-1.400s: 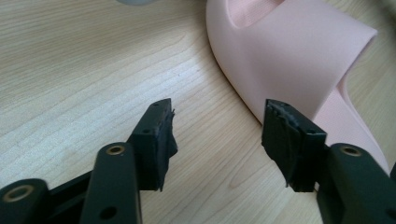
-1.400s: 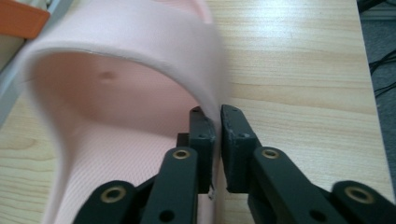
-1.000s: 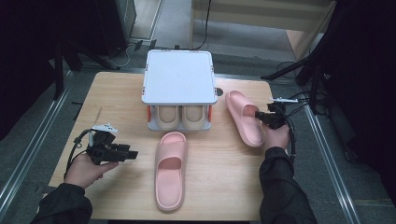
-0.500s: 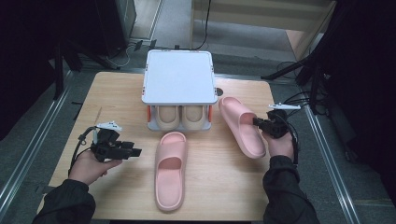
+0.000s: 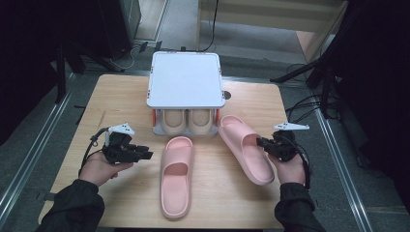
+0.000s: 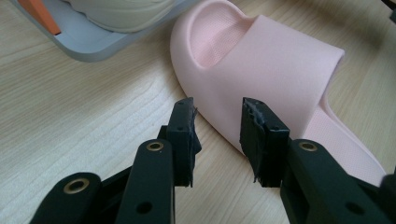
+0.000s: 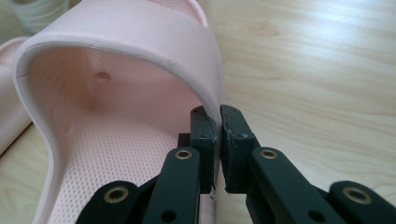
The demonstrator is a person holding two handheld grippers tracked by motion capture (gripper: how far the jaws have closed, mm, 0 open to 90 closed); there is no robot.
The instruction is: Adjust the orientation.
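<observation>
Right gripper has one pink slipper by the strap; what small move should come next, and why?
Probably ease the left gripper forward onto the other slipper. Its jaws, just closing, stand short of the strap with nothing between them, while the right gripper already pinches the right slipper.

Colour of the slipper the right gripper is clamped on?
Pale pink slipper; clearest in the right gripper view.
</observation>
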